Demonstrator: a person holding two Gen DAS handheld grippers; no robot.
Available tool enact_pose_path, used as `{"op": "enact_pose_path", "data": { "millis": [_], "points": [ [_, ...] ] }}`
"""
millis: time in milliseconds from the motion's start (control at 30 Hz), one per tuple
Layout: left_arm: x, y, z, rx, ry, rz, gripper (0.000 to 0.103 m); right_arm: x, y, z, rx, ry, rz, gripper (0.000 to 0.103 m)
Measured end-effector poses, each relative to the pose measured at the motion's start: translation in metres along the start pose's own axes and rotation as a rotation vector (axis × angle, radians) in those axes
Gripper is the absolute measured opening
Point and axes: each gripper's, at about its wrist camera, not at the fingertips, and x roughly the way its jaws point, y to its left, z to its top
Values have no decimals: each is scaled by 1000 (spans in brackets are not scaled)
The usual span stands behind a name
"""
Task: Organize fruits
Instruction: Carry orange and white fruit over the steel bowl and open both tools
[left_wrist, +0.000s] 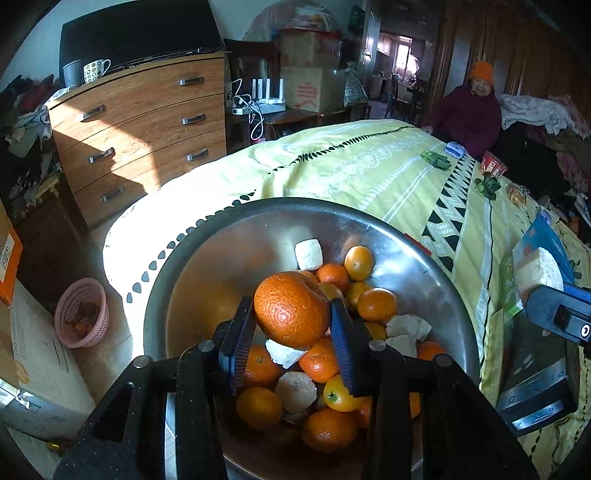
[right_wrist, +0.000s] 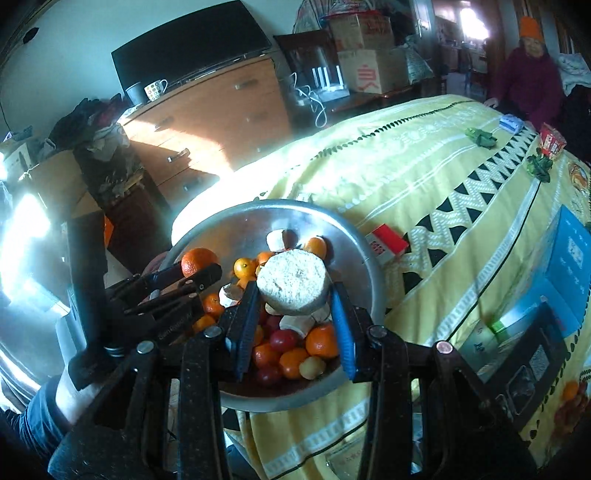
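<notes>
Transport step, both claws loaded. Left claw (left_wrist: 291, 325) grips a large orange (left_wrist: 291, 308) between its pads; right claw (right_wrist: 293, 314) clamps a pale round chunk (right_wrist: 293, 282), kind unclear. Directly below and ahead of both sits the steel bowl (left_wrist: 424, 266), piled with small oranges and white pieces, on a yellow-covered bed (left_wrist: 369, 166). Next, likely: lower each load clear of the rim, then release.

Bowl (left_wrist: 436, 266), below left gripper (left_wrist: 291, 314): brushed metal, dull sheen. Orange (left_wrist: 291, 308) between pads: pitted, glossy rind. Cloth (left_wrist: 351, 173) beyond: woven, matt.
</notes>
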Motion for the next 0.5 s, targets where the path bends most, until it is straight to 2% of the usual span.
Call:
{"op": "enact_pose_path", "data": {
  "millis": [500],
  "points": [
    [12,2,-1,28,2,9,41,25,7,-3,22,62,-12,39]
  ]
}}
